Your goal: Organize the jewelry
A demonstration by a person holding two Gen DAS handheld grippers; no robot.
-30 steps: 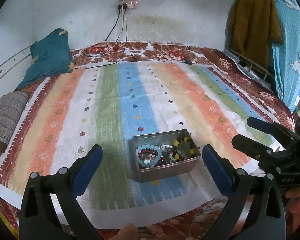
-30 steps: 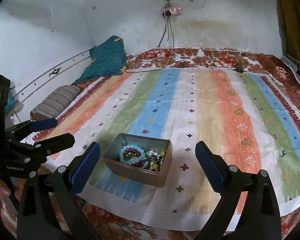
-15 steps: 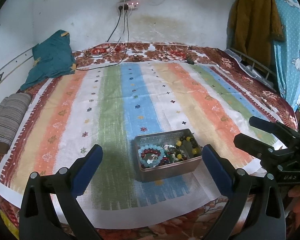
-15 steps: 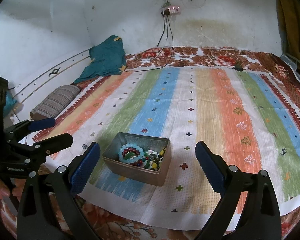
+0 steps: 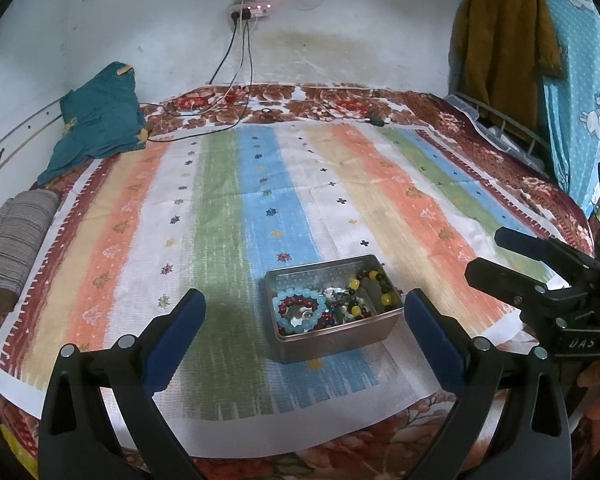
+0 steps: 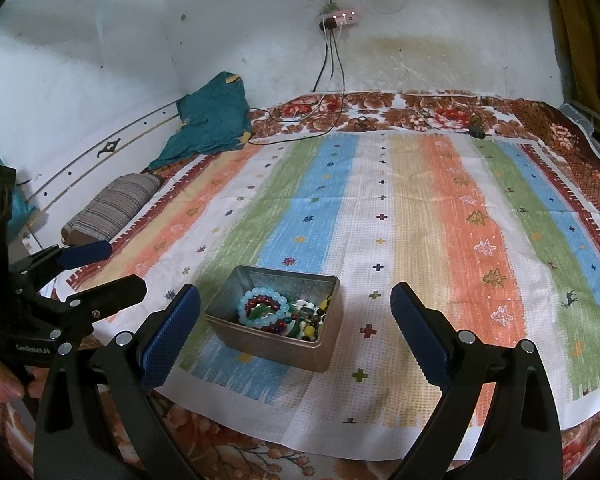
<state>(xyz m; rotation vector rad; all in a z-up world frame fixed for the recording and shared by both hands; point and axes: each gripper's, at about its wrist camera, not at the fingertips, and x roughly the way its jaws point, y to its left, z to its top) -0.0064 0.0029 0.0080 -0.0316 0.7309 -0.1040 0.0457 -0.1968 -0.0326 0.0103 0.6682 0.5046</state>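
Left wrist view puts our left gripper (image 5: 304, 316) nearest, its blue-padded jaws spread wide with nothing between them. The right gripper (image 6: 296, 312) stands the same way in its own view: wide open, empty, raised above the bed. Each shows at the side of the other's picture, and there too the fingers are apart.

Just beyond the fingertips sits the metal tin (image 5: 374, 336) on the near part of the striped cloth (image 5: 220, 208), over its blue band. All the jewelry we can see lies inside it: a pale blue bead bracelet (image 5: 298, 312) ringing a dark red bead bracelet (image 5: 298, 303) at the left end, and a jumble of yellow and dark beads (image 5: 374, 294) with small mixed pieces toward the right. We see no piece lying out on the cloth.

We judge that this fits two stages alike: jewelry heaped in the tin and awaiting sorting, or jewelry gathered into the tin as its place. The tangle on the right looks unsorted, but we cannot settle it.

Farther off, the cloth is bare of jewelry up to a teal garment (image 5: 98, 120) at far left.
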